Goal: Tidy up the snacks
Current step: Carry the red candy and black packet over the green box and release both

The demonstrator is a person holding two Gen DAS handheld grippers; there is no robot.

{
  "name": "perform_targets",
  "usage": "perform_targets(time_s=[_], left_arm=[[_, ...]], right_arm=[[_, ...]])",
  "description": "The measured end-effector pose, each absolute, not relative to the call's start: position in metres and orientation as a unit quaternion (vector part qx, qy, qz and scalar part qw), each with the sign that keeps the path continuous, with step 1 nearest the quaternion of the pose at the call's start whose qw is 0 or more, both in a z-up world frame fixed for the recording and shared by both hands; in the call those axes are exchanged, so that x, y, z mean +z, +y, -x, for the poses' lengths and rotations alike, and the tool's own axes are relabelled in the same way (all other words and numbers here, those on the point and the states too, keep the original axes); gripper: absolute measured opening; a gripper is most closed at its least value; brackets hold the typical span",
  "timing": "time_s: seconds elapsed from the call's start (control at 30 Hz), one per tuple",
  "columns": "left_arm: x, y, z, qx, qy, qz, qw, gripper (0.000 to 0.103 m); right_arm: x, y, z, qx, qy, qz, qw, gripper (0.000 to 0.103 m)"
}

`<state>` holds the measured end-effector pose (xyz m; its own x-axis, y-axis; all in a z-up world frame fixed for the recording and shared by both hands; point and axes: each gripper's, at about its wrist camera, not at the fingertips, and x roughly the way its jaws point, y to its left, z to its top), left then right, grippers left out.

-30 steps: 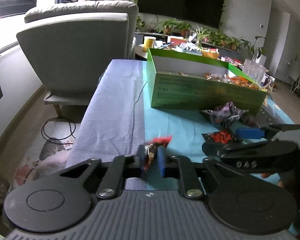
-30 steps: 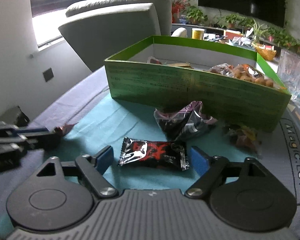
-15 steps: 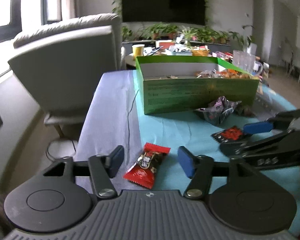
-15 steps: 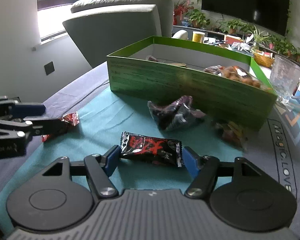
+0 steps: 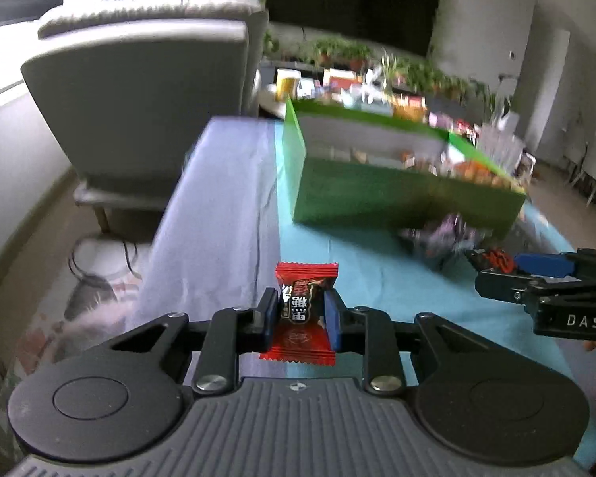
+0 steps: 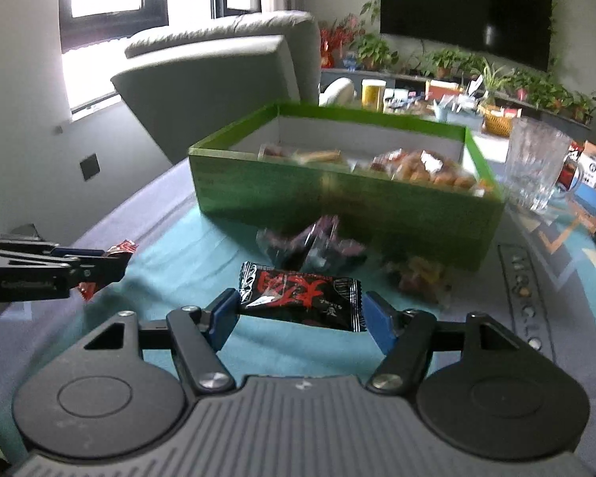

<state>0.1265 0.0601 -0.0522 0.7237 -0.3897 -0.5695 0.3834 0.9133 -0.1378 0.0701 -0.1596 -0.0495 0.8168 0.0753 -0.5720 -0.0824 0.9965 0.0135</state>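
Observation:
My left gripper (image 5: 301, 303) has a red snack packet (image 5: 306, 274) standing upright between its blue pads; the jaws are closing and both pads press on its sides. My right gripper (image 6: 301, 304) is shut on a black snack packet with red writing (image 6: 298, 287), gripped by its two ends and held just above the teal cloth. The green box (image 6: 337, 206) stands behind, with several snacks inside. In the right wrist view the left gripper (image 6: 111, 263) with the red packet (image 6: 123, 246) is at the far left. In the left wrist view the right gripper (image 5: 496, 274) is at the right.
A dark purple snack bag (image 6: 314, 242) and an orange-toned packet (image 6: 421, 274) lie in front of the box. A glass mug (image 6: 536, 167) stands to the box's right. A grey armchair (image 5: 147, 91) sits beyond the table's left edge, with cables on the floor below.
The left gripper opened and left the red packet lying on the cloth, then closed on it again, now upright. The right gripper closed on the black packet and raised it slightly.

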Motion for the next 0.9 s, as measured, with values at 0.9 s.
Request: perform_targets(time_s=[0.9], left_arm=[[0.010,-0.042,-0.183,-0.235,0.225,-0.017,0.945,0.023]], right_arm=[[-0.002,-0.217,-0.117,-0.021,0.198,-0.029,0.980,0.058]])
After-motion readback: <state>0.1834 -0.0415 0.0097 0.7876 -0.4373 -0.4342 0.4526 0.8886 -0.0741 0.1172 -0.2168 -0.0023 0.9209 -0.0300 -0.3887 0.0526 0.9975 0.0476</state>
